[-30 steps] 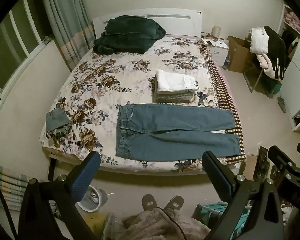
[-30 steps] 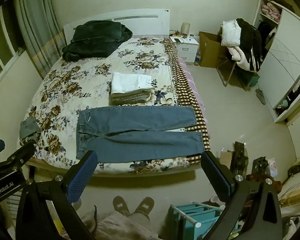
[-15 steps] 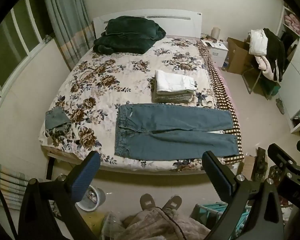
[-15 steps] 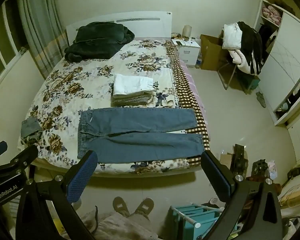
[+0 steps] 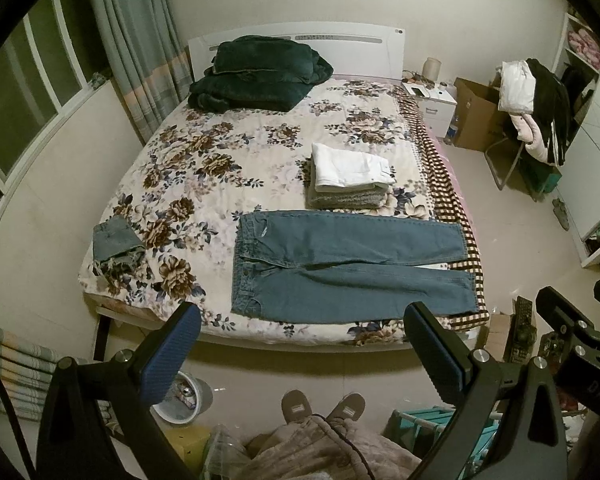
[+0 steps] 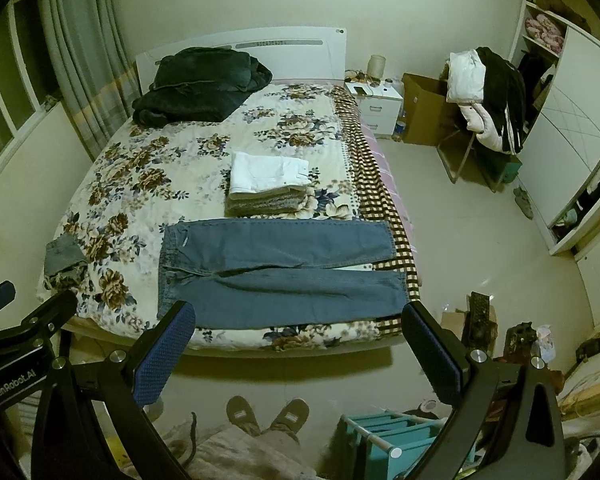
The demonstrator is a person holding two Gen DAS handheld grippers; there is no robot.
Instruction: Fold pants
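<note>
While the jeans [image 5: 340,264] lie flat across the bed's [image 5: 188,184] near edge, waistband left and hems right, my left gripper [image 5: 300,344] and right gripper [image 6: 296,340] hang above, both wide open and empty, each nearer its own end.

1. The jeans [image 5: 340,268] are matt blue denim.
2. My left gripper [image 5: 300,344] has textured blue pads [image 5: 168,356], probably rubber, on black frames.
3. The floral bedspread [image 5: 204,168] looks soft cloth.
4. The floor [image 6: 480,232] is glossy.
</note>
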